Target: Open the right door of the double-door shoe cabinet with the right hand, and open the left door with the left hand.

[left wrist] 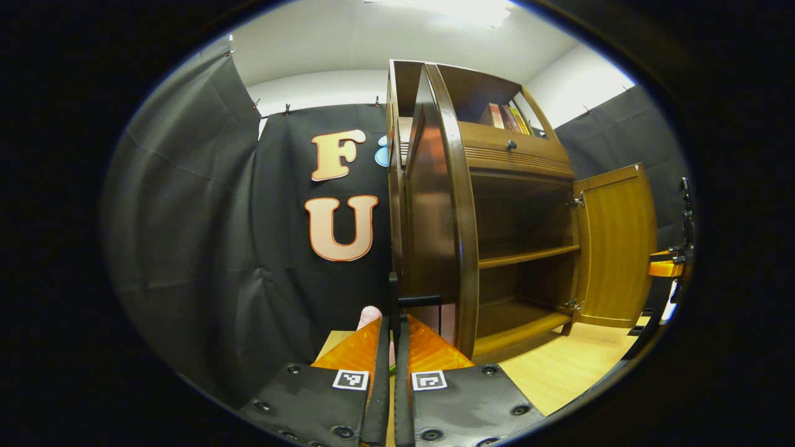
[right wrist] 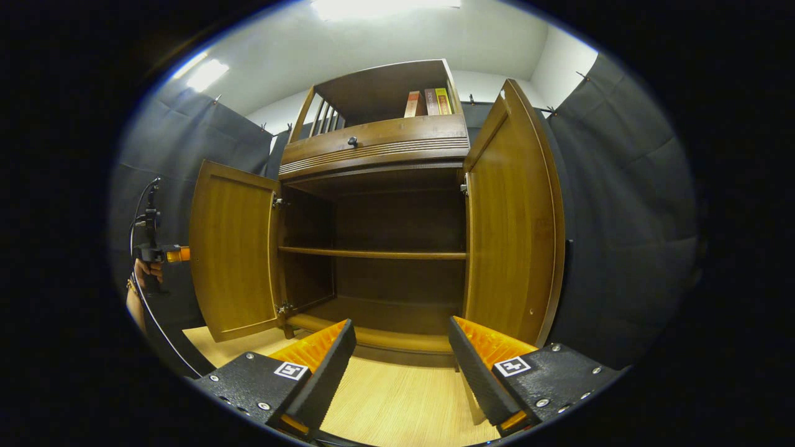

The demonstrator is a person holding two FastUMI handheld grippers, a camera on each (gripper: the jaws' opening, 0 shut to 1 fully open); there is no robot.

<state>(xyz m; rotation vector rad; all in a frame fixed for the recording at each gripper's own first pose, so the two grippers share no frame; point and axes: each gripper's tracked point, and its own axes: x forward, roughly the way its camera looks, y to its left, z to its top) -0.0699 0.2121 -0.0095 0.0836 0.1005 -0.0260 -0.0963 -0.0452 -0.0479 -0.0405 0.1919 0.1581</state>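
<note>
Cabinet: we see the shoe cabinet [right wrist: 379, 248] with both doors swung wide.
Left gripper [left wrist: 392, 329]: clenched on the left door's [left wrist: 444, 205] handle, mostly hidden.
Right gripper [right wrist: 400, 344]: released, before the right door [right wrist: 512, 217].

- Ceiling light [right wrist: 385, 7] overhead burns out to white glare in both views; a second bright patch [right wrist: 205, 73] shows in the right gripper view.
- Shoe cabinet [right wrist: 379, 248] interior dim and shadowed toward its back.
- Strong fisheye bowing of straight edges toward the rims.
- Focus sharp throughout; no motion blur.
</note>
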